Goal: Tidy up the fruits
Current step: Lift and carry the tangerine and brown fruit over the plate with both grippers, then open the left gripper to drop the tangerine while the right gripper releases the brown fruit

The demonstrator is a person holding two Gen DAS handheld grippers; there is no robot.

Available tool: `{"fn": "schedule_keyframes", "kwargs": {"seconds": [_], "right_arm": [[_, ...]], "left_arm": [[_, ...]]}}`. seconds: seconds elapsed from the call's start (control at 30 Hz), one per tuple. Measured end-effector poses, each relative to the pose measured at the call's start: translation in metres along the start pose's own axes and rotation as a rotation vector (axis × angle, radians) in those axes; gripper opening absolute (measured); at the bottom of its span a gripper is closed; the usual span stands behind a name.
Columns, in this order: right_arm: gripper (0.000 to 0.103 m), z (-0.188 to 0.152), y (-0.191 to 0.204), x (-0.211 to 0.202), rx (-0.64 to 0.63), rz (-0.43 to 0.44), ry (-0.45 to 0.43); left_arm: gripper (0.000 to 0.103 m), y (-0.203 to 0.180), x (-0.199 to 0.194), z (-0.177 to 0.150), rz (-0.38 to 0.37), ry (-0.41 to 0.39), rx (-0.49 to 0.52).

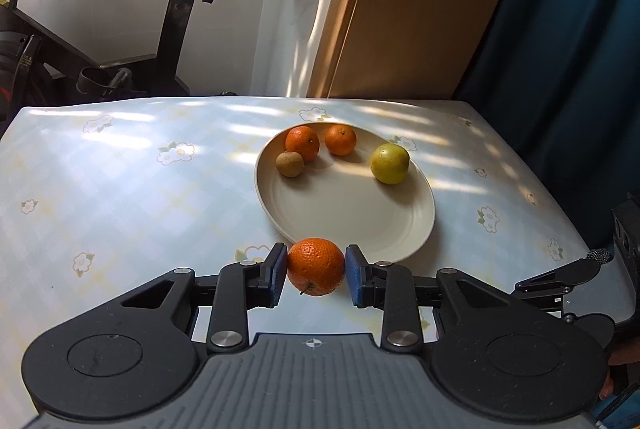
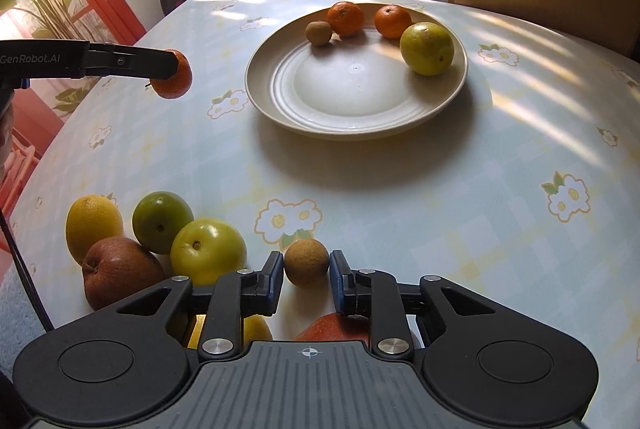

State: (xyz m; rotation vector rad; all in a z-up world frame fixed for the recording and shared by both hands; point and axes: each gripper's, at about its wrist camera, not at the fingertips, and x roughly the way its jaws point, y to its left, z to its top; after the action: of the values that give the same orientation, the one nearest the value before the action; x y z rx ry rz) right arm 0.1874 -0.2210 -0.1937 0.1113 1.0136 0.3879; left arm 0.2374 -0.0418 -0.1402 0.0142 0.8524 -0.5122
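Note:
A cream plate (image 1: 360,225) (image 2: 360,101) on the flowered tablecloth carries two tangerines (image 1: 303,142) (image 1: 340,139), a small brown fruit (image 1: 289,163) and a yellow-green citrus (image 1: 390,163). My left gripper (image 1: 316,271) is shut on a tangerine (image 1: 316,266), held just in front of the plate's near rim; from the right wrist view the same tangerine (image 2: 174,73) hangs above the cloth, left of the plate. My right gripper (image 2: 306,269) is shut on a small brown round fruit (image 2: 306,263) low over the table.
Left of the right gripper lie a lemon (image 2: 93,223), a green citrus (image 2: 162,221), a yellow-green fruit (image 2: 208,252) and a brown pear-like fruit (image 2: 120,273). A red fruit (image 2: 336,327) lies under the gripper. An exercise bike (image 1: 80,61) stands beyond the table; a wooden panel (image 1: 420,1) stands at the back right.

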Motion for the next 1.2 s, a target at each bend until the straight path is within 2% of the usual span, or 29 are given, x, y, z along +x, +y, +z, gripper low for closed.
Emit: {"fn": "schedule_keyframes", "kwargs": {"seconds": [0.13,0.3,0.53,0.67,0.87,1.2], "right_arm": [[0.022,0.008,-0.007,-0.007,0.012,-0.007,-0.035],[0.022,0.033,-0.024,-0.024,0.041,-0.030,-0.140],[0.022,0.069,-0.039,-0.023,0.015,-0.112,-0.207],[0.022,0.083,-0.045,-0.011,-0.027,-0.162,-0.199],[0.022,0.090,-0.058,0.012,-0.006,-0.156,-0.169],[0.022,0.105,-0.062,0.037,-0.024,-0.178,-0.124]], "left_arm": [[0.033,0.000,0.000,0.003,0.006,-0.002,0.004],[0.033,-0.002,0.000,0.024,0.016,-0.042,0.003],[0.033,-0.013,0.018,0.049,0.038,-0.055,0.048],[0.033,-0.013,0.038,0.052,0.059,-0.020,0.059],[0.033,-0.006,0.068,0.051,0.088,0.048,0.075],[0.033,0.002,0.098,0.052,0.114,0.112,0.120]]}}
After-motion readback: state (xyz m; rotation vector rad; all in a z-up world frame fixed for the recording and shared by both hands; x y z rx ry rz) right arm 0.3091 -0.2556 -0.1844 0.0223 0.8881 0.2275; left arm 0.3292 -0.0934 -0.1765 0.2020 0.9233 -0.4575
